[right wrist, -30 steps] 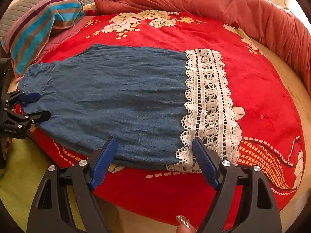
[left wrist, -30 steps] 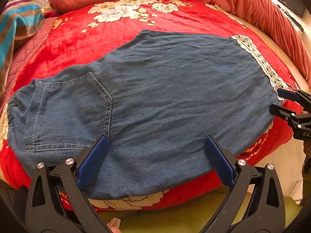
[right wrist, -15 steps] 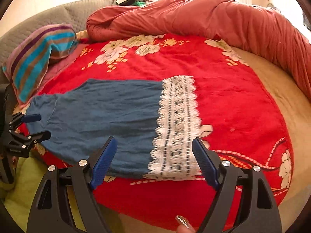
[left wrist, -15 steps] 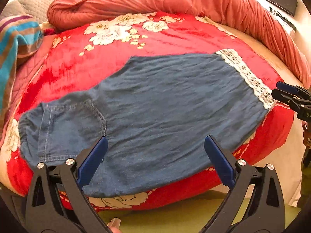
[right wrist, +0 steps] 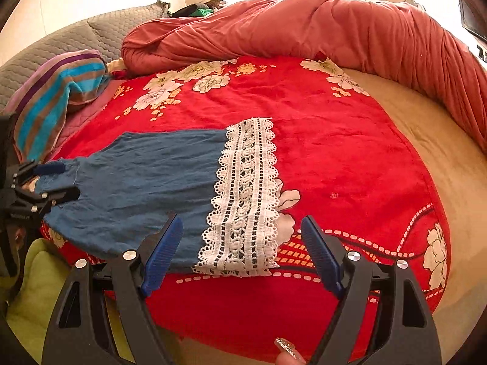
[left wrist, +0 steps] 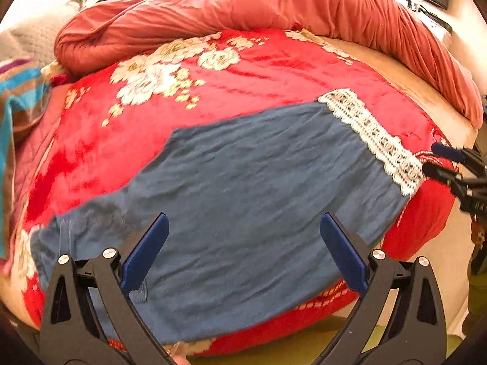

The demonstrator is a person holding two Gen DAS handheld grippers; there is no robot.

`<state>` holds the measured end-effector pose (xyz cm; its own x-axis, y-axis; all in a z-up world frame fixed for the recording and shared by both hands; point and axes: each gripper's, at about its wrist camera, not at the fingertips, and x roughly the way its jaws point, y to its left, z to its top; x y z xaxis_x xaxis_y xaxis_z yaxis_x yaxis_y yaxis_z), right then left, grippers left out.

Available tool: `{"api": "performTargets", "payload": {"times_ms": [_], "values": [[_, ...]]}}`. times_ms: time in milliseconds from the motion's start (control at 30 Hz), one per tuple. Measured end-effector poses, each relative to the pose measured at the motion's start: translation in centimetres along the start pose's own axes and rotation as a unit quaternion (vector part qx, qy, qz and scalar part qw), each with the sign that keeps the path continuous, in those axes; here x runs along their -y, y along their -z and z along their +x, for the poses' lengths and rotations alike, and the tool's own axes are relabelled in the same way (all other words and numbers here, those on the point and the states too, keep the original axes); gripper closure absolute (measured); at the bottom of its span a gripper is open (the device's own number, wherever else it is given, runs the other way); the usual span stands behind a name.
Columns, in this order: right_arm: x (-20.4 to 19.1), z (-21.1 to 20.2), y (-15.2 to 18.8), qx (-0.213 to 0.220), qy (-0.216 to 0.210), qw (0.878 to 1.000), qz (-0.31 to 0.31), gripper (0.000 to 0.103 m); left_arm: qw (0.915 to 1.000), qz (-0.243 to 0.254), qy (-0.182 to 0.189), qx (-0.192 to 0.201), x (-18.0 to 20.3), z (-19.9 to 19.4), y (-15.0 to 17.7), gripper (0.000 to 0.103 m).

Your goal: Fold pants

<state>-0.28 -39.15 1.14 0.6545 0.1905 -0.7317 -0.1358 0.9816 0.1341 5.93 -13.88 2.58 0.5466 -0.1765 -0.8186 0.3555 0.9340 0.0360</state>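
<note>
Blue denim pants (left wrist: 243,188) lie flat on a red floral blanket (left wrist: 243,73), waistband at the left, white lace hem (left wrist: 374,140) at the right. My left gripper (left wrist: 243,249) is open and empty above the near edge of the pants' middle. My right gripper (right wrist: 242,255) is open and empty, hovering over the lace hem (right wrist: 246,194) near the bed's front edge. The pants (right wrist: 146,182) show in the right wrist view too. Each gripper shows at the other view's edge: the right gripper (left wrist: 447,164), the left gripper (right wrist: 45,182).
A bunched pink-red duvet (right wrist: 304,33) runs along the back and right of the bed. A striped towel (right wrist: 57,97) and grey quilted pillow (right wrist: 61,39) lie at the back left. Green fabric (right wrist: 27,289) lies below the bed's front edge.
Both grippers have pulled back and up from the pants, which now look smaller and farther away. Both stay open and empty. The pants have not moved.
</note>
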Motion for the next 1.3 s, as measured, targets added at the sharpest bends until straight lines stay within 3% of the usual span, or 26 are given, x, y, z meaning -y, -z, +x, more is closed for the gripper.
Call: {"api": "performTargets", "payload": {"times_ms": [133,533,767,900,1033,1067,1100,1200,1300], "values": [[0.0,0.3,0.6,-0.002,0.007,1.0,-0.005,0.024,0.9997,0.02,0.01,0.006,1.3,0.9,-2.3,0.01],[0.0,3.1,1.7,-0.027,-0.043,0.998,0.023,0.024,0.9971,0.046,0.059,-0.015,4.5,7.7,-10.1,0.01],[0.6,4.2,1.6,-0.023,-0.078,0.995,0.06,0.023,0.9943,0.082,0.056,-0.038,6.7,12.6,-12.2,0.01],[1.0,5.0,1.3,-0.02,-0.093,0.993,0.075,0.023,0.9897,0.111,0.075,-0.05,7.8,15.0,-12.5,0.012],[0.9,5.7,0.9,-0.016,-0.103,0.991,0.08,0.023,0.9847,0.115,0.112,-0.068,8.5,16.9,-11.7,0.03],[0.8,5.8,0.8,-0.016,-0.103,0.991,0.079,0.025,0.9844,0.111,0.12,-0.066,8.6,16.8,-11.7,0.039],[0.6,5.9,0.7,-0.016,-0.102,0.992,0.075,0.028,0.9831,0.109,0.132,-0.065,8.6,16.7,-11.7,0.054],[0.3,6.3,0.5,-0.017,-0.099,0.993,0.068,0.05,0.9795,0.116,0.153,-0.062,9.1,16.1,-11.4,0.08],[0.5,6.5,0.4,-0.018,-0.115,0.99,0.078,0.071,0.9802,0.122,0.144,-0.059,9.5,15.8,-11.1,0.088]]}}
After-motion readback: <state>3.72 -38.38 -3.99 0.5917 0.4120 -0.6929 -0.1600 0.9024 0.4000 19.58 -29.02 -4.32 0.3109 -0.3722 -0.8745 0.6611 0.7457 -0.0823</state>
